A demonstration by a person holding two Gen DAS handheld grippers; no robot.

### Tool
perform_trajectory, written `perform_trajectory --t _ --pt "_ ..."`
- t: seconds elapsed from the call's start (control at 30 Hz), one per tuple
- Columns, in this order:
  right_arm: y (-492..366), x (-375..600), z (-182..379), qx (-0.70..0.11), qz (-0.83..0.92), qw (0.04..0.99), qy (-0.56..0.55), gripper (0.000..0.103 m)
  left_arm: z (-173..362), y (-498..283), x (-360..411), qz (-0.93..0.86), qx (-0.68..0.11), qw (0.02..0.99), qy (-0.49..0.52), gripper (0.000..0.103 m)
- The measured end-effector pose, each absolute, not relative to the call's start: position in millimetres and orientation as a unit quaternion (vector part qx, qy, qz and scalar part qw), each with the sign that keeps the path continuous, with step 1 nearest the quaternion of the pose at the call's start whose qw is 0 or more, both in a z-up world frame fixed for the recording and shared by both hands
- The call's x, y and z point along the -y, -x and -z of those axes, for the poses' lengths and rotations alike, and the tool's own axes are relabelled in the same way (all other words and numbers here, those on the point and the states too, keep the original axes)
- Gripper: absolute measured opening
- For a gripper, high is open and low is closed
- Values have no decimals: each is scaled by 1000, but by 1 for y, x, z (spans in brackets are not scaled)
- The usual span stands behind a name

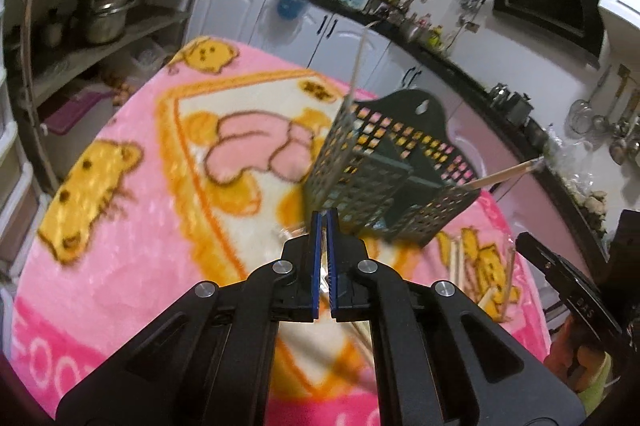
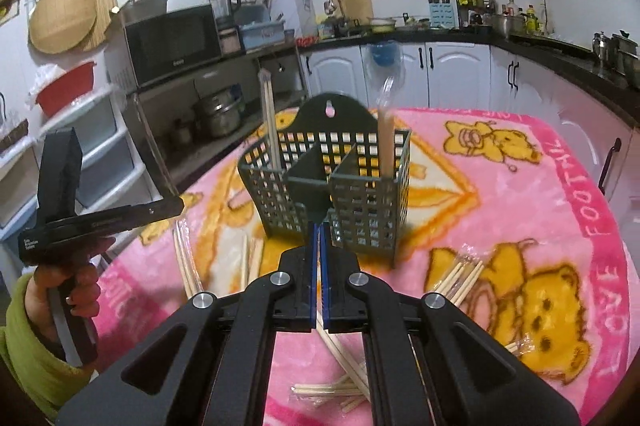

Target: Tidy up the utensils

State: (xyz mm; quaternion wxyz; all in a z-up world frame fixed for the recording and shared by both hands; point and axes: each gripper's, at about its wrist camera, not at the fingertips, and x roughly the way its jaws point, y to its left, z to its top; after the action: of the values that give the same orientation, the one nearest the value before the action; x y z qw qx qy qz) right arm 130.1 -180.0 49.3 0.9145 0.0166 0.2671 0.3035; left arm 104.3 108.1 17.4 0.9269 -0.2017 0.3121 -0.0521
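Both tools, left (image 1: 325,216) and right (image 2: 320,228), clenched on wrapped chopsticks (image 2: 340,354) before basket (image 2: 332,186).

Dim indoor light, fisheye warp, blur

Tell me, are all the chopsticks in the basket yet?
Not yet. Done: the dark basket already holds a chopstick pair in its left compartment and another in its right. In hand: the right gripper is shut on a wrapped pair; the left gripper is shut too, seemingly on another. Left: loose pairs still lie on the pink blanket.
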Motion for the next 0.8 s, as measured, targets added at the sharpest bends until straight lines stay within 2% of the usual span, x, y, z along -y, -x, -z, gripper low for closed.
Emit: perform_trajectory --t 0.37,0.57,0.63,0.7,0.8 --pt "-118 195 -84 -224 -319 920 -37 1 -52 -99 -87 81 -281 939 179 1" --pt "-115 194 -92 -214 -326 920 -34 1 -42 -101 -94 61 -294 938 173 1" --pt "-114 191 -93 -213 -330 919 -36 1 -29 -104 -100 48 -315 932 173 3" --pt "-113 189 -95 -211 -335 917 -36 1 -15 -108 -106 35 -338 926 167 12" --pt "-113 184 -99 -208 -343 915 -38 1 10 -114 -116 17 -372 914 163 20"
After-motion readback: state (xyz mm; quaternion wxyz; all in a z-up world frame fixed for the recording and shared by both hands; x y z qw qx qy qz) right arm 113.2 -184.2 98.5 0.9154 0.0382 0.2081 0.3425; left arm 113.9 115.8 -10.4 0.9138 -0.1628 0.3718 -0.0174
